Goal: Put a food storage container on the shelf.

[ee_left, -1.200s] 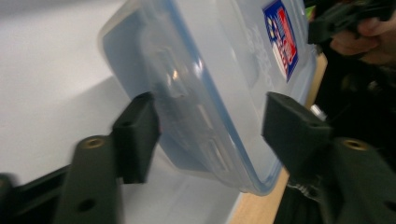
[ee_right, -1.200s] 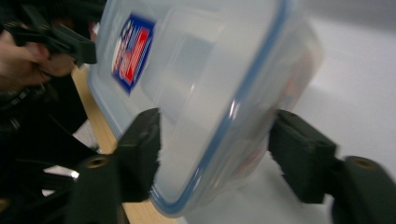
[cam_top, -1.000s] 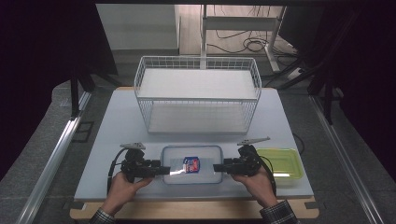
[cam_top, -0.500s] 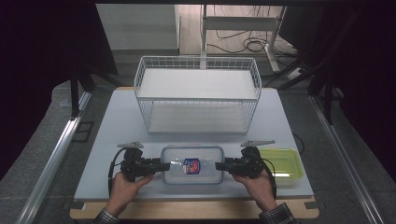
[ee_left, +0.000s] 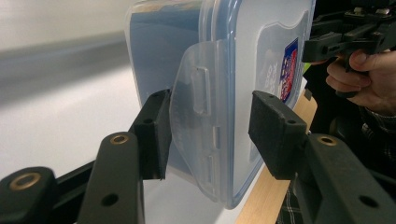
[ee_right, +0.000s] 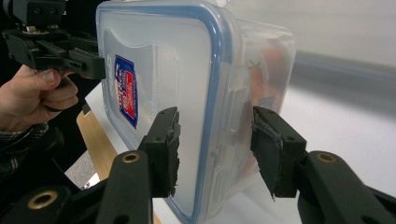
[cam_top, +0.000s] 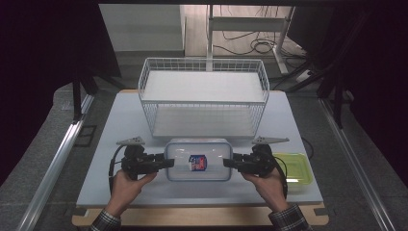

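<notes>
The clear rectangular plastic food container with a blue-gasketed snap lid [cam_top: 197, 160] sits on the white desk [cam_top: 120, 125], just in front of the white wire basket [cam_top: 204, 98] and near the desk's front edge. A small blue-and-red label [cam_top: 197, 162] marks the middle of its lid. To the container's right, just past the person's right hand, lies a yellow-green lidded box [cam_top: 294, 166].

The left gripper [cam_top: 161, 163] meets the container's left end and the right gripper [cam_top: 231, 164] its right end. In the left gripper view the 2 jaws stand apart, straddling the translucent locking flap [ee_left: 198, 109] on that end; the near pad [ee_left: 156, 133] looks close against the flap while the other is clear of the lid. In the right gripper view the jaws are likewise spread, 1 over the lid face and 1 beside the end latch [ee_right: 236, 126], neither plainly pressing. Both are released, grasping nothing.

By the look of it the container is light, stiff and smooth-walled, so it will probably skate on the desk if pushed from 1 side only. Something orange shows dimly inside, too blurred to name. The flaps are thin and hinged and will flex; the firm hold is the rim and the end walls, taken from both ends at once. A pinch on a flap alone would likely unlatch it rather than lift the box.
</notes>
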Tool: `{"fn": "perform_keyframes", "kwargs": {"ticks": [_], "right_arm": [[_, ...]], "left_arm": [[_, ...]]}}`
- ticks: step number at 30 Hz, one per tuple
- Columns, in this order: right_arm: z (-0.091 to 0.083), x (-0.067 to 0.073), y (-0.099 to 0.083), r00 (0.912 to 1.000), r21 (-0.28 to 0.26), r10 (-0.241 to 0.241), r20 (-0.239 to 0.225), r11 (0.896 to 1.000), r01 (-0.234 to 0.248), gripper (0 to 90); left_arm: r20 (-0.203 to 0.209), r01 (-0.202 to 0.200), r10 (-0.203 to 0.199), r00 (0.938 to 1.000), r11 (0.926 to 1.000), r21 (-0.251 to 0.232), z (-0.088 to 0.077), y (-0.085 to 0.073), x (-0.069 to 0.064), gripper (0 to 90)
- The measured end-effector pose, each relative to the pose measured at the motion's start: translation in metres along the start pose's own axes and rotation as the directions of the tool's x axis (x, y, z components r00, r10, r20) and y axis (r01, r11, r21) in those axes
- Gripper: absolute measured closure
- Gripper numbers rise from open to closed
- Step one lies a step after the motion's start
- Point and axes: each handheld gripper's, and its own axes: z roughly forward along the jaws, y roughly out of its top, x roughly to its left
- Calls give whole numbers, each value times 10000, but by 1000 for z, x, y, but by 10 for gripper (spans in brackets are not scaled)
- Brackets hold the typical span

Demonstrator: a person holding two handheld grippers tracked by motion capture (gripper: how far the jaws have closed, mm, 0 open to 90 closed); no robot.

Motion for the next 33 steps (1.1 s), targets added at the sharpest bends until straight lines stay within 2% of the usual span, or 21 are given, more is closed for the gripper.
{"fn": "perform_keyframes", "kwargs": {"ticks": [10, 17, 26, 33], "right_arm": [[-12, 6, 33, 9994, -437, -356, 38, 9984, 357, 532], [-18, 7, 57, 9991, -740, -417, -25, 9964, 414, 532], [-21, 8, 88, 9979, -958, -651, 43, 9933, 652, 531], [-21, 8, 111, 9980, -1079, -631, 56, 9921, 633, 531]], "left_arm": [[-85, -502, 500, 9987, 9984, -267, -12, 38, -8, 505], [-14, -552, 552, 9985, 9965, -635, -22, 64, -9, 514], [-44, -633, 632, 9980, 9934, -957, -30, 90, -8, 515], [-67, -641, 637, 9979, 9921, -1080, -36, 112, -5, 515]]}}
